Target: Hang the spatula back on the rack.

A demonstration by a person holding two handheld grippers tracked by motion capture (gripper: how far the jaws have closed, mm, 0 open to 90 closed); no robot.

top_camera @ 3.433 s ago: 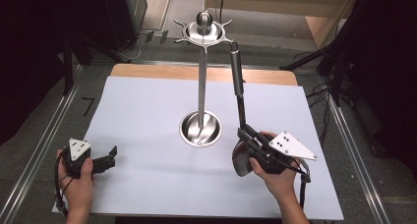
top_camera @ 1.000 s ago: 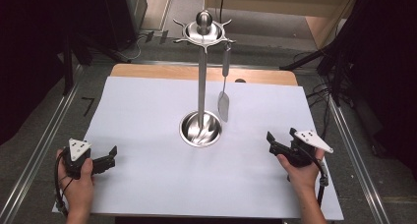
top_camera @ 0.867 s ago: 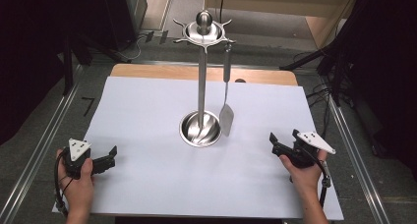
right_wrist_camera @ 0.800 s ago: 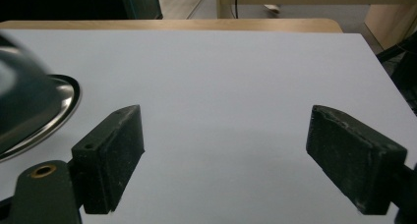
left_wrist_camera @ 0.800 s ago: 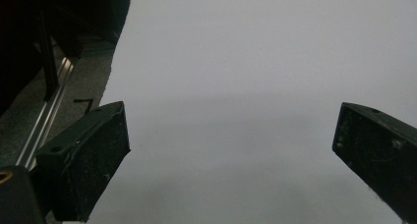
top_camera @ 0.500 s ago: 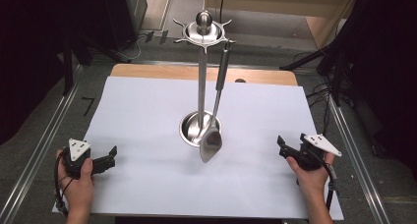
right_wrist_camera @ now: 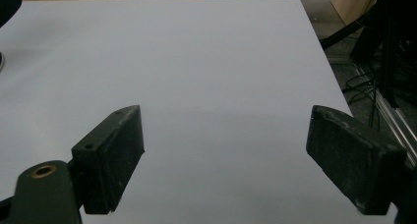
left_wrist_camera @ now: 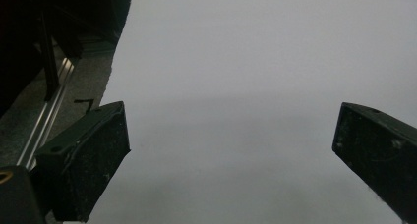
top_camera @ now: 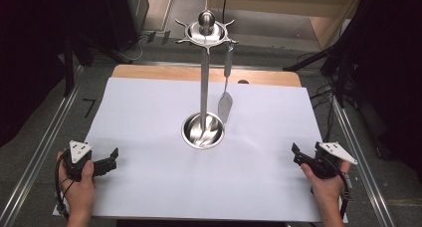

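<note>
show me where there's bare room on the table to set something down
The white sheet is bare between the left gripper and the stand's bowl base, and again between that base and the right gripper. The middle is crowded: the spatula hangs beside the pole.

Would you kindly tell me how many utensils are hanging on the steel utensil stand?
1. A steel spatula hangs from a hook on the right side of the steel utensil stand, its blade just above the stand's round base. The other hooks look empty.

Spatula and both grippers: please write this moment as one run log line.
spatula: hanging on rack | left gripper: open, on white sheet | right gripper: open, empty
</note>
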